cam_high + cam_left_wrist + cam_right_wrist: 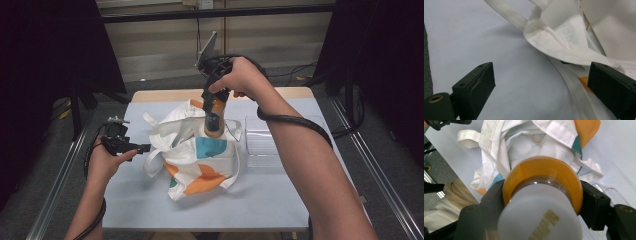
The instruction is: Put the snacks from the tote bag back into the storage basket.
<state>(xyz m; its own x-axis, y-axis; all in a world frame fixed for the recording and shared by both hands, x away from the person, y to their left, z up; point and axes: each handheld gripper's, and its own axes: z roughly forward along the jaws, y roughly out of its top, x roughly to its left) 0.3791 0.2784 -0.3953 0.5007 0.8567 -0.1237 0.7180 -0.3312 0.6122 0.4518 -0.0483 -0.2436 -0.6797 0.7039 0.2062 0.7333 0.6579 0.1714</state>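
With the right gripper clamped on the orange bottle above the tote bag, lower it straight while the open left gripper, at nine o'clock, spreads the mouth.

A table with a pale lilac-white cover stands at the centre, a strip of bare wood along its twelve o'clock edge; grey floor surrounds it; a pale ribbed wall fills twelve o'clock under a dark horizontal bar; black curtains hang at nine and three o'clock; metal rails flank the table; cables trail at two o'clock.
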